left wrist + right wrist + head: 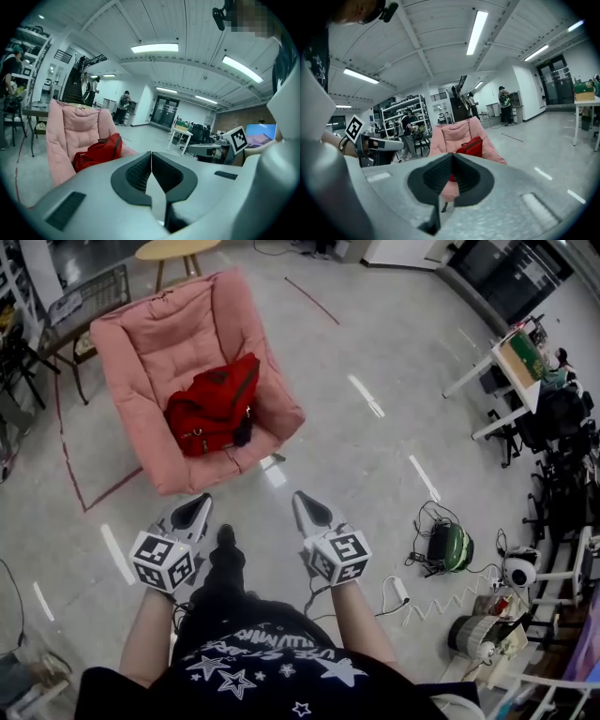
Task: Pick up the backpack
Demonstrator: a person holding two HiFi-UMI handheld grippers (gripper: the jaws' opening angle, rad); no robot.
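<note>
Head view showed your left gripper and right gripper both clenched empty, probably because the backpack sat well ahead; it rested on the chair seat.

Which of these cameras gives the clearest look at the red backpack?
The head view: it looks down on the whole backpack lying on the pink chair. The left gripper view shows it side-on, its bottom hidden. The right gripper view shows it small, partly behind the jaws.
</note>
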